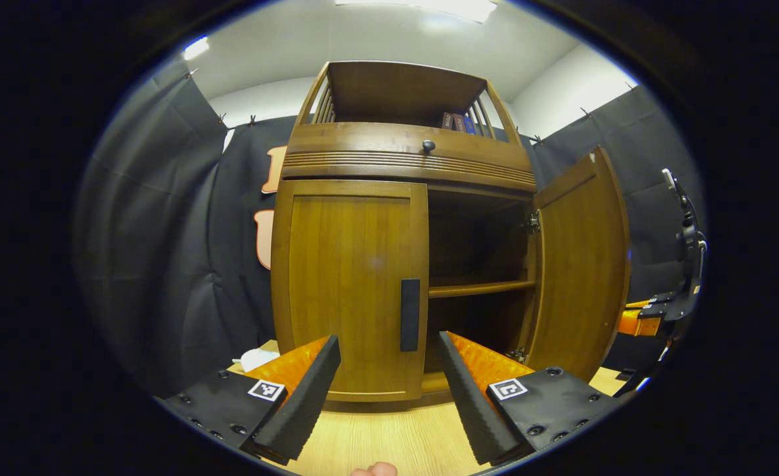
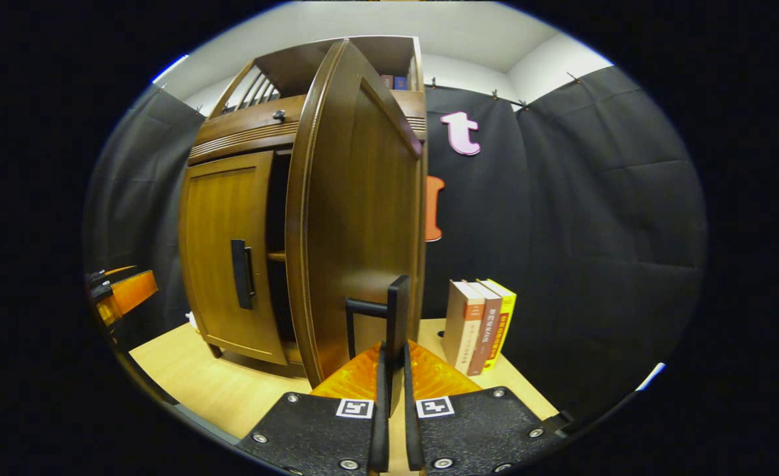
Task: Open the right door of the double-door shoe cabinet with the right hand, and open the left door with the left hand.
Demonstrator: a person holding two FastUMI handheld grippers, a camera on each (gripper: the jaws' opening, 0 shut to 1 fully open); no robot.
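Note:
The wooden shoe cabinet (image 1: 402, 158) stands on a light table. Its right door (image 1: 581, 264) is swung wide open, baring an inner shelf (image 1: 480, 288). The left door (image 1: 353, 291) is closed, with a black vertical handle (image 1: 409, 315). My left gripper (image 1: 389, 370) is open, a short way in front of that handle and touching nothing. In the right gripper view, my right gripper (image 2: 392, 360) is shut on the right door's black handle (image 2: 397, 311), with the right door (image 2: 356, 218) edge-on. The left door (image 2: 230, 251) and its handle (image 2: 240, 274) show further left.
Three books (image 2: 480, 324) stand upright on the table to the right of the open door. A white object (image 1: 257, 359) lies at the cabinet's left foot. A round knob (image 1: 428, 145) sits on the upper drawer. Black cloth walls surround the table (image 1: 389, 439).

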